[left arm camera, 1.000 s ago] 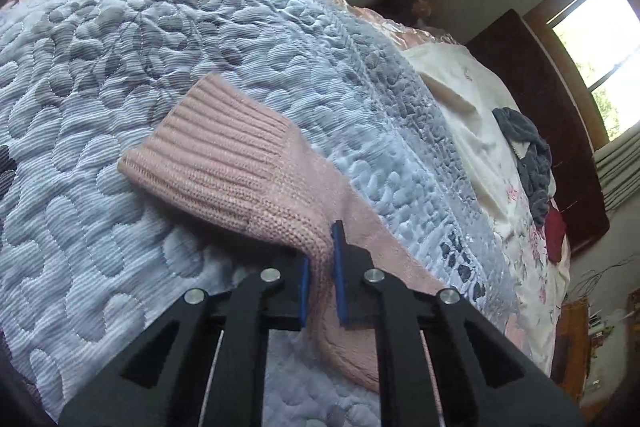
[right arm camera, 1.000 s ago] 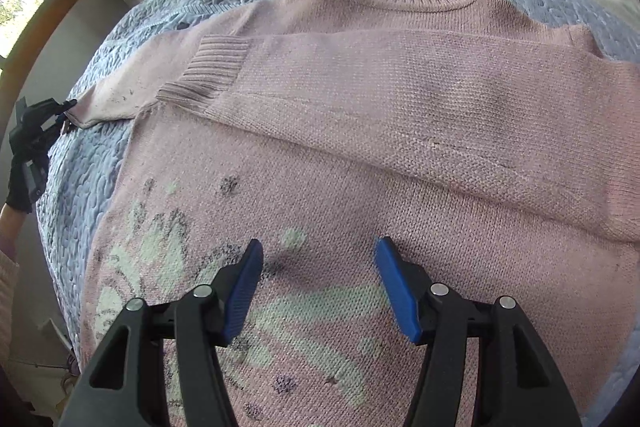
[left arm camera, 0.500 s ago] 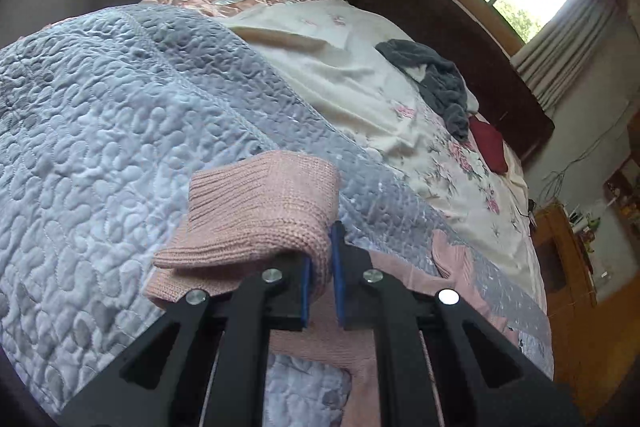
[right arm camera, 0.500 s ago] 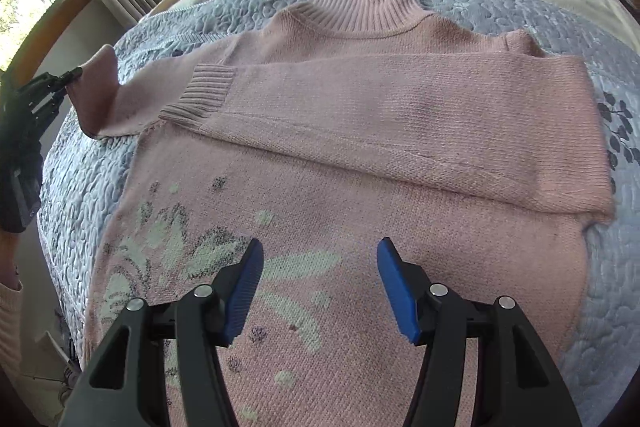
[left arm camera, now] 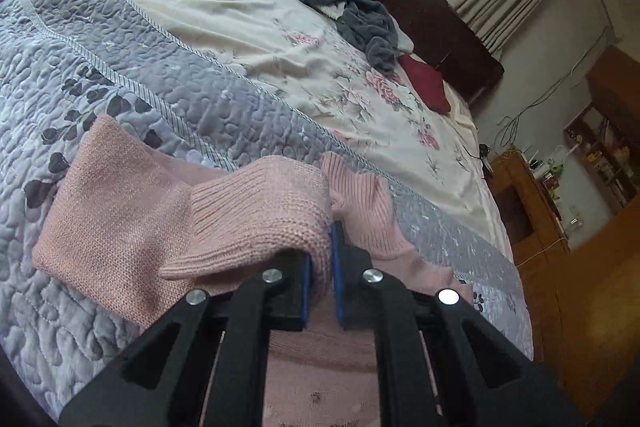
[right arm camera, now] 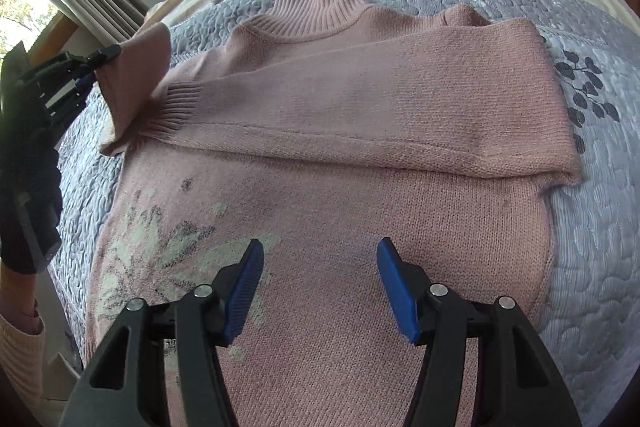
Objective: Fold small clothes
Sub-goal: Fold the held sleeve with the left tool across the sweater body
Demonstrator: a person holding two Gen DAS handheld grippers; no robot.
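Having lifted it inward since earlier, I'm clamping my left gripper on the soft pink knitted sweater's floppy ribbed cuff toward two o'clock, right gripper hovering with fingers apart.

Your sweater lies flat on the quilt, collar away from you, one sleeve across its chest. Your left gripper is at its left edge, your right gripper above its lower half.
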